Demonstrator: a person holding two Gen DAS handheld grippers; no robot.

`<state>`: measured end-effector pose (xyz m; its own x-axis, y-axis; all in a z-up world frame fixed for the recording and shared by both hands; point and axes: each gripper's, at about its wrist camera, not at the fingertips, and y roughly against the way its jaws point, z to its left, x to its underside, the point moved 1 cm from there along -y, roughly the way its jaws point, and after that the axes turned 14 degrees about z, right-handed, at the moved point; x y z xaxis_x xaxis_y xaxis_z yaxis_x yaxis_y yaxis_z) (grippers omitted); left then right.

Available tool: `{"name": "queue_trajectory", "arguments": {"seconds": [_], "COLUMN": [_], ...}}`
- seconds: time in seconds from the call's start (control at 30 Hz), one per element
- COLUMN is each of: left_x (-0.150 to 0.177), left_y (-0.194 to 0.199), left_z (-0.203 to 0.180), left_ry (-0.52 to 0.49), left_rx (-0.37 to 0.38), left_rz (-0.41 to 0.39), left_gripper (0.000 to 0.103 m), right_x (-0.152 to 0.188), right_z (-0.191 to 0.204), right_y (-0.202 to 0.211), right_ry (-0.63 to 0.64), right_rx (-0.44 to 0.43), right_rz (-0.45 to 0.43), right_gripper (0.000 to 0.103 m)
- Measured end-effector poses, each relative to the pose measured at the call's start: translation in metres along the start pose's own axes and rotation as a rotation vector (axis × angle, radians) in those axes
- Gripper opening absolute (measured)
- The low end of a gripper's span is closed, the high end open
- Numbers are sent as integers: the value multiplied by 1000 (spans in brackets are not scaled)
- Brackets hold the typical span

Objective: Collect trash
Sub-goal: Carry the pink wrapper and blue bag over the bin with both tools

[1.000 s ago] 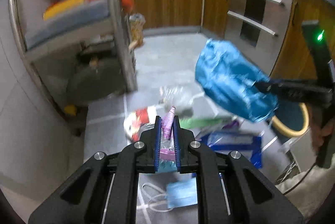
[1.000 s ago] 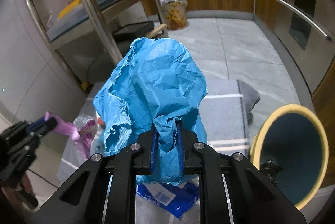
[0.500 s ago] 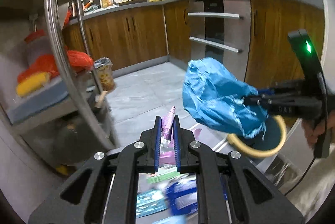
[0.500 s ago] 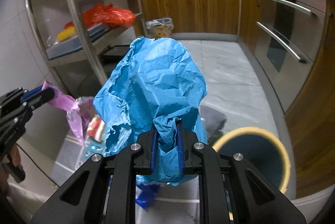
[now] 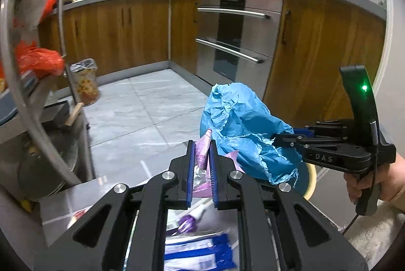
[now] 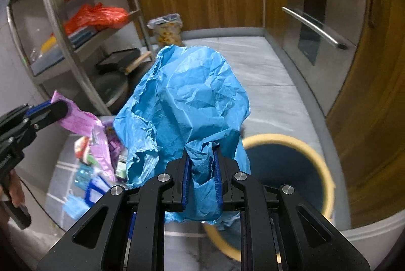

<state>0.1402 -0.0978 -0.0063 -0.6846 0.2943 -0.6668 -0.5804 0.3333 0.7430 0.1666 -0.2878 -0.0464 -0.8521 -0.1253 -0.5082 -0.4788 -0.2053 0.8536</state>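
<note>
Crumpled blue paper (image 6: 187,103) hangs above the yellow-rimmed bin (image 6: 321,164), right gripper (image 6: 201,179) clamped on it, left gripper (image 5: 201,167) pinching a purple wrapper (image 5: 203,152) — release off-centre and either likely lands on the floor (image 5: 141,103).

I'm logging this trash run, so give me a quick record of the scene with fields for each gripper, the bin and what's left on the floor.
left gripper: shut on pink plastic wrapper
right gripper: shut on crumpled blue paper
bin: blue with yellow rim, open, on the floor below the blue paper
floor litter: blue packet, face mask
setting: kitchen, metal rack on the left
</note>
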Motion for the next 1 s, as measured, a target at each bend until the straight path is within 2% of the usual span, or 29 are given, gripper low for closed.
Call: {"name": "queue_trajectory", "arguments": {"seconds": [0.2,0.43,0.77,1.0], "left_x": [-2,-2,1,3], "left_y": [-21,-43,-80,-113], "left_z": [-34,-73,-110,-120], "left_ry": [-49,-133,-171,-178], "left_rx": [30,68,129,123], "left_rz": [16,25,80,142], "left_gripper": [11,11,11,11], "right_x": [8,16,23,31], "right_z": [-47,-84,-106,-120], "right_y": [-4,-14,-18,-33], "right_ry": [-106,-196,-231,-261], "right_rx": [10,37,86,115], "right_rz": [23,59,82,159], "right_gripper": [18,18,18,18]}}
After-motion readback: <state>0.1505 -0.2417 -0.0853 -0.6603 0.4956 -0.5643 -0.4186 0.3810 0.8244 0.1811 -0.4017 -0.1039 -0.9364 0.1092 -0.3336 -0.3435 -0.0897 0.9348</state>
